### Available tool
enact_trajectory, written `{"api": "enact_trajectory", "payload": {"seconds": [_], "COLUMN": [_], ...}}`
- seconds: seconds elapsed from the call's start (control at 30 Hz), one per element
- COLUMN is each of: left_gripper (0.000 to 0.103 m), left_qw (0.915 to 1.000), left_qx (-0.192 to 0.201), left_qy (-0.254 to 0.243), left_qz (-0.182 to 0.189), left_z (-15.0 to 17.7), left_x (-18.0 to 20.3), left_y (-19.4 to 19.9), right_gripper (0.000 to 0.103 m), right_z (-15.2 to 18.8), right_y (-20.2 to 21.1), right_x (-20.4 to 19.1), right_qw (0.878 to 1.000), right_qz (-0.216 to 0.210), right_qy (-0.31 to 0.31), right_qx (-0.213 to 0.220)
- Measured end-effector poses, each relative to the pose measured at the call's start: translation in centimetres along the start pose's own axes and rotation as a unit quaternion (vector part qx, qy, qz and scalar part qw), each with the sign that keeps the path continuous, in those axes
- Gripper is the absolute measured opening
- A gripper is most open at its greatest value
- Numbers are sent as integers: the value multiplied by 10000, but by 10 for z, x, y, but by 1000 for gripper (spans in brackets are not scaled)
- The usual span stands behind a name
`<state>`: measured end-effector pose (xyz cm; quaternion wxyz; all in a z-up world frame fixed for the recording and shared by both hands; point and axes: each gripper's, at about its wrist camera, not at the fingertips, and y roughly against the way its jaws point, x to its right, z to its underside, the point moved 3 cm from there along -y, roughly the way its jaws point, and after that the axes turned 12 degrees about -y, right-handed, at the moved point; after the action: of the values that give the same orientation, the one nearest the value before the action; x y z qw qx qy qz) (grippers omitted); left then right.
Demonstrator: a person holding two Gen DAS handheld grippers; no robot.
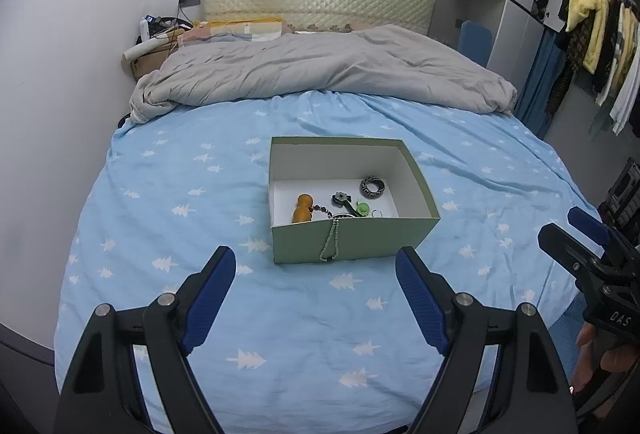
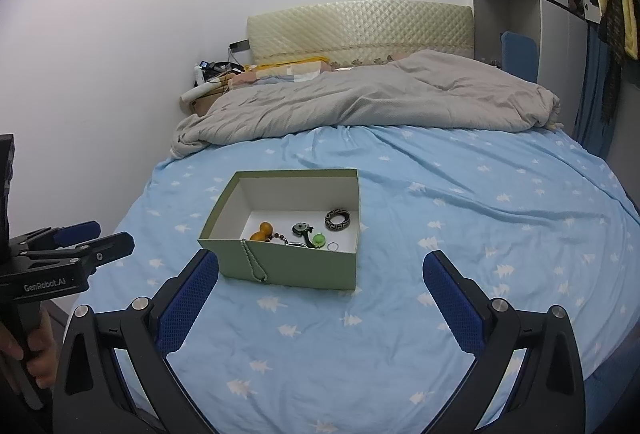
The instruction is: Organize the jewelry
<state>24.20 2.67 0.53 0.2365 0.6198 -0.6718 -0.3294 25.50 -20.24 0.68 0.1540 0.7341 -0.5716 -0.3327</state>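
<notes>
The box (image 1: 352,238) sits mid-bed on the blue sheet (image 1: 280,334), open-topped, with most of the jewelry already in it: an orange gourd charm (image 1: 303,208) at the left, a dark pendant (image 1: 343,202), a green bead (image 1: 363,209), a small ring (image 1: 376,213) and a patterned bangle (image 1: 372,188) at the back right. The one stray is the bead chain (image 1: 331,244), which hangs over the near wall and dangles down the outside.

So my guess is the chain is your next job. Both sets of tongs are wide open with nothing in them: your left tongs (image 1: 316,274) are aimed at the box front, and your right tongs (image 2: 320,274) hang just short of the same wall. Neither touches anything.

Tips for doing it clean: pinch the chain low on the dangling loop, not at the rim, or you'll nudge the box. It looks like light cardboard on a soft bed, so it'll probably slide or tip if bumped. Lift the loop up and over the wall, then drop it in a bare patch of the white floor so it doesn't tangle with the gourd's beads.

Readable text: your left tool says "GenRobot.AI" in the right view, and the right tool reads "DAS" in the left view.
</notes>
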Motion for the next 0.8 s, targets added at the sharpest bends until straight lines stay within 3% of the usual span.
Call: {"api": "enact_trajectory", "payload": {"seconds": [0.8], "left_gripper": [83], "left_qw": [9999], "left_qx": [62], "left_qy": [-120], "left_qz": [-18], "left_z": [-2], "left_x": [1], "left_y": [5], "right_gripper": [103], "right_z": [0], "right_y": [3], "right_x": [-1], "right_qw": [10000], "right_qz": [35], "right_qy": [-40], "right_qx": [16]}}
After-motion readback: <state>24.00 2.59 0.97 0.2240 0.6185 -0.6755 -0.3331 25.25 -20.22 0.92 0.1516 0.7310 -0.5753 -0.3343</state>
